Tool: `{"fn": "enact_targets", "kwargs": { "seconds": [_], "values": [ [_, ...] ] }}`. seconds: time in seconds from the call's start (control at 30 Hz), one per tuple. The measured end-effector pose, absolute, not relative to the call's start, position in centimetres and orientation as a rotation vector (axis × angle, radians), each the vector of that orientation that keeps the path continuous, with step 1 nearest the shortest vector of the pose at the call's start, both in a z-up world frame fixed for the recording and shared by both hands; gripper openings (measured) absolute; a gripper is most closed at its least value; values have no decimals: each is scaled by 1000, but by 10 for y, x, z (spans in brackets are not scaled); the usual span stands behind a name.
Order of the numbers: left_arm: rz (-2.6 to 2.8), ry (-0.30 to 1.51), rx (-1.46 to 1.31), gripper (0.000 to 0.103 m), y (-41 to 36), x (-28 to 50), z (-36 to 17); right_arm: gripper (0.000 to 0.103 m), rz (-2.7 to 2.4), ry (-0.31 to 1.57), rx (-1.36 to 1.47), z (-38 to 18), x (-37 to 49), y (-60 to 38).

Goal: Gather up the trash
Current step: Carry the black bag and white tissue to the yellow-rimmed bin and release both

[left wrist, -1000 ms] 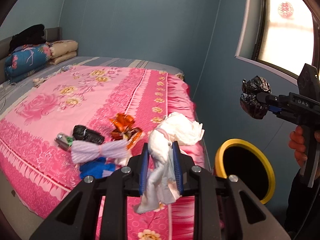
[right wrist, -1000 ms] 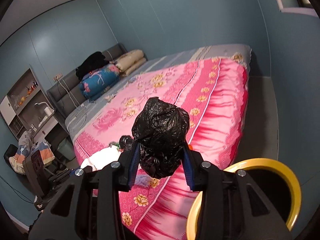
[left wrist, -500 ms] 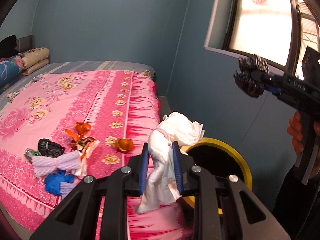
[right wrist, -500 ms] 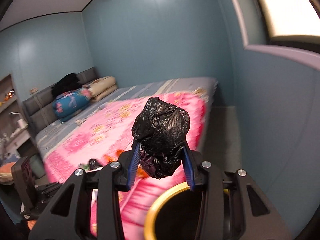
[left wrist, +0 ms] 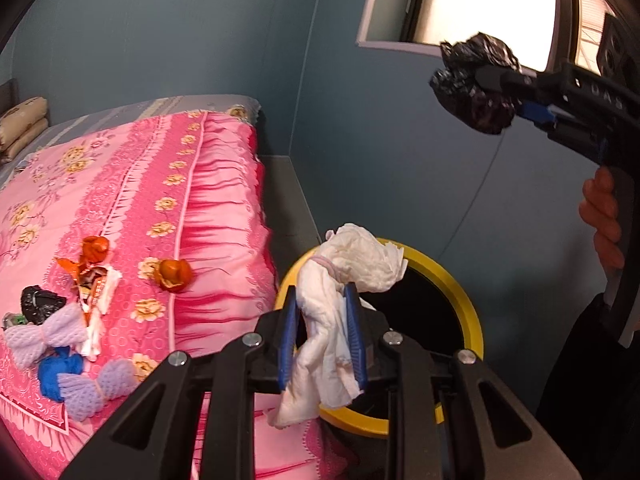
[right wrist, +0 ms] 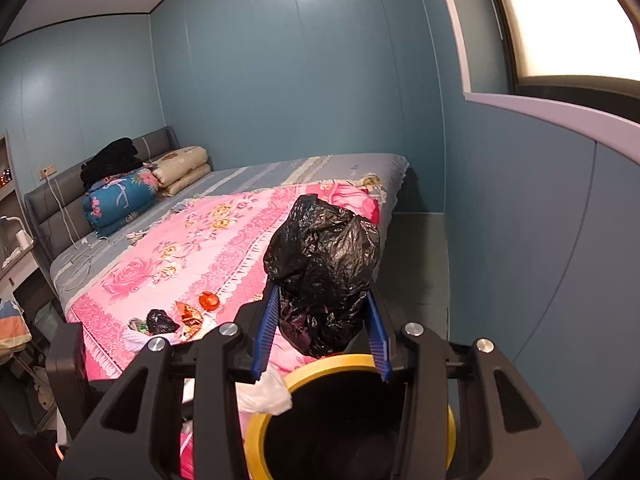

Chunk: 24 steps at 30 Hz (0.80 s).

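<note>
The left gripper (left wrist: 322,338), tilted downward, clamps a crumpled white tissue (left wrist: 340,304) over the near rim of the yellow-rimmed bin (left wrist: 460,284) beside the bed (left wrist: 208,184), while the raised right gripper (right wrist: 322,334) pinches a black plastic bag (right wrist: 322,268) above it.
</note>
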<state>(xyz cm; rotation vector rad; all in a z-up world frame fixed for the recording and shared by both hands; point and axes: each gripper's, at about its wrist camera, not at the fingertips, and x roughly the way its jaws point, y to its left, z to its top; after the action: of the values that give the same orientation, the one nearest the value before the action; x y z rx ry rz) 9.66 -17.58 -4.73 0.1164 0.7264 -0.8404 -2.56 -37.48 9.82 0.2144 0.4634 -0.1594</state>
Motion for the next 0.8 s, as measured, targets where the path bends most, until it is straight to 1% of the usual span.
{"fn": "enact_targets", "kwargs": {
  "seconds": [0.4, 0.5, 0.57, 0.6, 0.63, 0.67, 0.73, 0.77, 0.8],
  "values": [
    [-926, 796, 164, 22, -212, 87, -74, 41, -143, 531, 309, 67, -22, -409],
    [-944, 792, 149, 22, -212, 85, -72, 45, -149, 532, 312, 64, -22, -408],
    [-953, 789, 155, 22, -214, 83, -72, 52, -149, 525, 319, 65, -23, -407],
    [-955, 786, 158, 26, -214, 81, -72, 54, -149, 519, 324, 65, -24, -408],
    [-956, 783, 158, 32, -214, 79, -71, 59, -151, 514, 328, 65, -26, -409],
    [-954, 781, 151, 35, -212, 78, -71, 61, -154, 511, 331, 65, -27, -410],
    [-944, 775, 132, 51, -207, 79, -68, 61, -168, 502, 335, 67, -28, -412],
    [-939, 771, 120, 54, -203, 80, -66, 62, -171, 497, 337, 68, -29, -412],
    [-931, 764, 110, 61, -200, 81, -64, 62, -171, 492, 339, 69, -30, -413]
  ]
}}
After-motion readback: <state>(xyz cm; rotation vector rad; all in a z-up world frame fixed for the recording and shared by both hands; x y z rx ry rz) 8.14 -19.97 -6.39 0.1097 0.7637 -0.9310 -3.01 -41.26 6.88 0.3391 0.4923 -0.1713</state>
